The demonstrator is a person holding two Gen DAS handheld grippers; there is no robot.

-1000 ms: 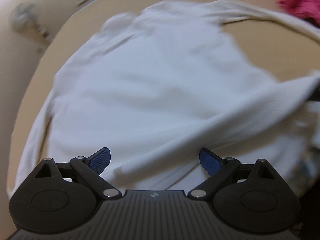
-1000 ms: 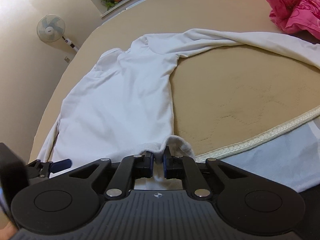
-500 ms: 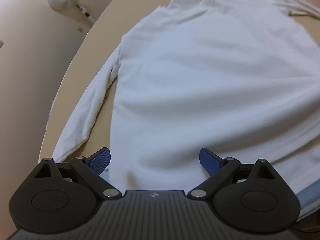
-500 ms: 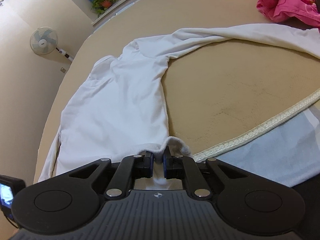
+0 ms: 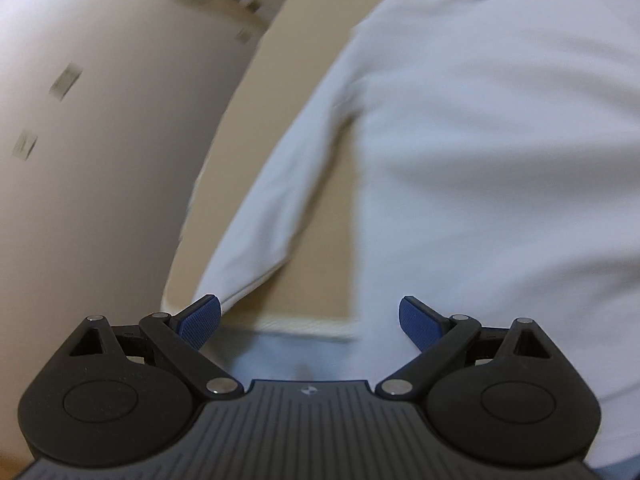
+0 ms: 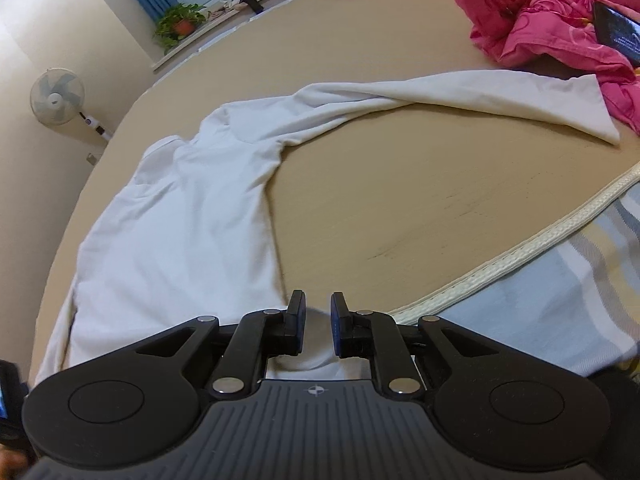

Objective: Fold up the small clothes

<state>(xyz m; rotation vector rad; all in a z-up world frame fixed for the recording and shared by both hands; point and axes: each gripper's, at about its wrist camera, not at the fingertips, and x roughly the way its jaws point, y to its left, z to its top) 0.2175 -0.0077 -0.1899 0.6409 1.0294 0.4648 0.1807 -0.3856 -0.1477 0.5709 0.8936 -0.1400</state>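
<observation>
A white long-sleeved shirt (image 6: 180, 232) lies flat on a tan mattress (image 6: 400, 184), one sleeve (image 6: 460, 96) stretched to the right. My right gripper (image 6: 317, 312) is at the shirt's near right hem corner, its jaws slightly apart with white cloth lying loose between them. In the left wrist view the shirt (image 5: 500, 160) fills the right side and its left sleeve (image 5: 272, 200) runs down toward me. My left gripper (image 5: 310, 320) is wide open and empty, just above the sleeve's cuff and the mattress edge.
A pink quilt (image 6: 552, 16) is heaped at the far right with a dark phone (image 6: 618, 32) on it. A striped sheet (image 6: 560, 288) lies beyond the mattress piping. A fan (image 6: 58, 98) stands by the wall, a potted plant (image 6: 180, 24) on the sill.
My right gripper has opened a little and let go of the hem corner. My left gripper has swung left from over the shirt body to the left sleeve's cuff, still open.
</observation>
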